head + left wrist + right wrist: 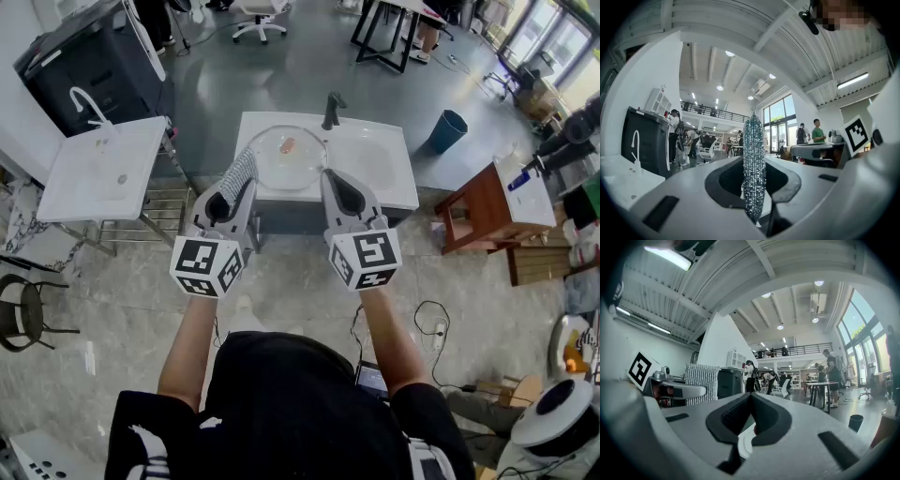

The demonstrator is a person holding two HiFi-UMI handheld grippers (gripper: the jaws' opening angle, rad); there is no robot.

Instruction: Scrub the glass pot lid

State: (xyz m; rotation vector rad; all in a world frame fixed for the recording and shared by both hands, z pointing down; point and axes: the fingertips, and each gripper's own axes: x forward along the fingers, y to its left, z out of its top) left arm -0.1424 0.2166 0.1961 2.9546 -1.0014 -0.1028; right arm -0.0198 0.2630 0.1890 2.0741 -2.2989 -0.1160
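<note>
While the person stood before the white sink counter (394, 173) at the top centre of the head view, both grippers were held out level over the grey floor, well short of it. The glass pot lid (272, 167) lay in the counter's left basin, beside the dark faucet (331, 109), touched by neither gripper. The left gripper (228, 199), left of centre, was clamped on a silvery mesh scrubber (243, 172) that stuck out past its jaws towards the lid. The right gripper (336, 183), just right of centre, had its jaws pressed together with nothing between them. A second white sink (103, 173) stood at the left edge and a blue bin (448, 131) at the upper right. In the left gripper view, the scrubber stood upright on edge in the middle of the frame, pinched between the dark pads. In the right gripper view, the pads met in a closed seam at the centre, and the scrubber showed flat-on at the middle left.
</note>
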